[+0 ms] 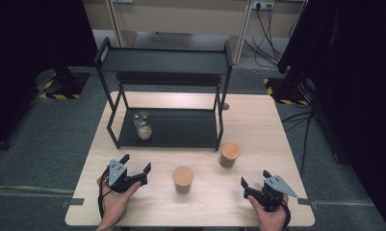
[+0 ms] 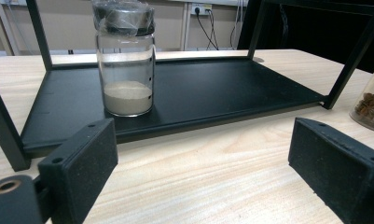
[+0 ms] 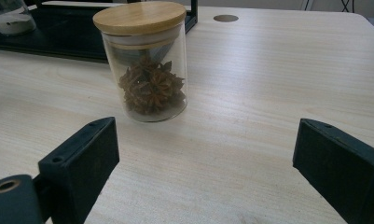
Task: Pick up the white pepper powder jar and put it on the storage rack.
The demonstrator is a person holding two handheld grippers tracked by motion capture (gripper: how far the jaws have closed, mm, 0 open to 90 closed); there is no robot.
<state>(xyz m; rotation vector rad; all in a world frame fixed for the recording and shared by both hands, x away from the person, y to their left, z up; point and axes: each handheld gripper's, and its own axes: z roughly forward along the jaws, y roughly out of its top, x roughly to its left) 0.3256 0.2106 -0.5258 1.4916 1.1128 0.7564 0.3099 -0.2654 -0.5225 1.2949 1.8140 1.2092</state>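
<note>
Bench (image 1: pixel 258 115): light wood grain, round cable hole near far edge. Grey carpet floor, wall socket with cables behind. Black two-tier rack (image 1: pixel 166 60) at bench rear. No readable labels or writing.

Left claw (image 1: pixel 135 168): jaws wide apart, empty. Right claw (image 1: pixel 254 181): jaws wide apart, empty.

Near jar (image 1: pixel 183 179): wooden lid, between claws. Second jar (image 1: pixel 229 154): star anise inside, beside rack. Powder jar (image 1: pixel 143 125): on lower shelf, lid hard to make out.
</note>
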